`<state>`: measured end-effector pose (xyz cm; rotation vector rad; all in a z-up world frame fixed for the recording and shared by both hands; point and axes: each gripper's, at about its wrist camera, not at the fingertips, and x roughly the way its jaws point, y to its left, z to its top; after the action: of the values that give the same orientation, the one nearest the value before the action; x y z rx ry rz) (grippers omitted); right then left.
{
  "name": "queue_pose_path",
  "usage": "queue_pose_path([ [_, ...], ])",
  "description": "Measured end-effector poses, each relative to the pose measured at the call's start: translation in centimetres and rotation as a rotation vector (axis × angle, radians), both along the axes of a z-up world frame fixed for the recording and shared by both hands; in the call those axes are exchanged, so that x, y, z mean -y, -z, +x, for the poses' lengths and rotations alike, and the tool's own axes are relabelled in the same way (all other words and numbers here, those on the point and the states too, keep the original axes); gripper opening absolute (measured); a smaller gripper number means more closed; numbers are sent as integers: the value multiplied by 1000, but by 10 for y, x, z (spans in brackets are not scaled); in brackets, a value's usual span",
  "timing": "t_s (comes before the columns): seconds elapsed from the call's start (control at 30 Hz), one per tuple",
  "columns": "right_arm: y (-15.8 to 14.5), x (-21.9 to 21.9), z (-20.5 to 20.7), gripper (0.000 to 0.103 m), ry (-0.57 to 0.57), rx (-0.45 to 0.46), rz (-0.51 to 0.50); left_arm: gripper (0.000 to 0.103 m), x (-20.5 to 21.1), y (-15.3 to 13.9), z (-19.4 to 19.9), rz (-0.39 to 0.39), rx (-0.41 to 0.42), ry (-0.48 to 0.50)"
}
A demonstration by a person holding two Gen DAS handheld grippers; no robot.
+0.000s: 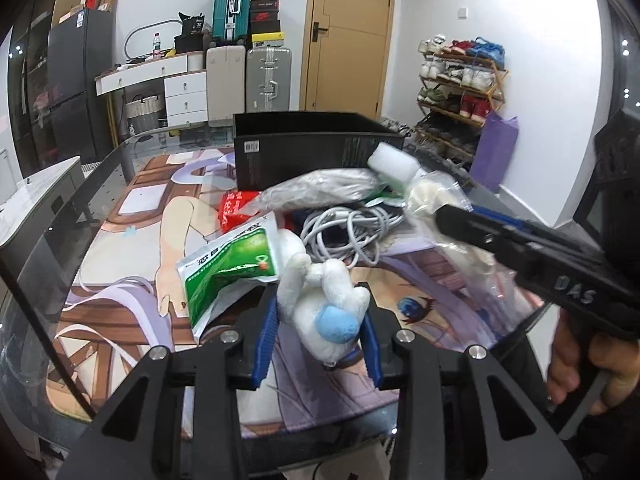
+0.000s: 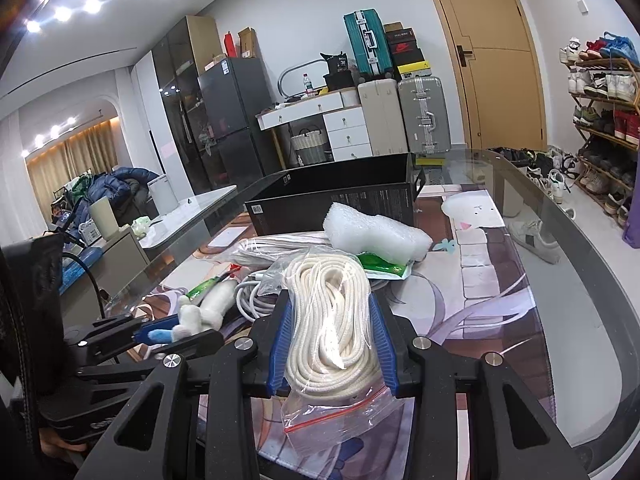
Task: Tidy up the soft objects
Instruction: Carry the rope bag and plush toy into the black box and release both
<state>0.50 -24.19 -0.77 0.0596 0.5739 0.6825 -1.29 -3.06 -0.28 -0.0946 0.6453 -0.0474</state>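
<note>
Blue-padded left hand-held gripper (image 1: pixel 320 320) pinches white plush toy (image 1: pixel 324 300); right hand-held gripper (image 2: pixel 332 340) clamps bagged rope (image 2: pixel 332 320)

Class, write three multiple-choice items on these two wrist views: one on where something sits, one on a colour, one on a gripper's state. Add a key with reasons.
1. Where is the white foam block?
A. inside the black box
B. on the pile in front of the black box
C. on the floor

2. What colour is the plush toy's round patch?
A. red
B. light blue
C. green

3. What is the right gripper doing?
A. gripping the bagged white rope
B. hanging open, holding nothing
C. gripping a cable

Key: B, foam lies against the box's outer wall; B, the patch is blue; A, both fingers press the bag.
</note>
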Motion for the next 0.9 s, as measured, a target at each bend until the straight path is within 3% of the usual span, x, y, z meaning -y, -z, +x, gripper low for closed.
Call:
queue_pose_path([
  [0.5, -10, -3, -6, 38, -16, 36, 38, 35, 7, -35, -23, -19, 103, 32],
  [0.9, -22, 1, -7, 38, 0, 60, 54, 35, -6, -45, -11, -36, 140, 12],
])
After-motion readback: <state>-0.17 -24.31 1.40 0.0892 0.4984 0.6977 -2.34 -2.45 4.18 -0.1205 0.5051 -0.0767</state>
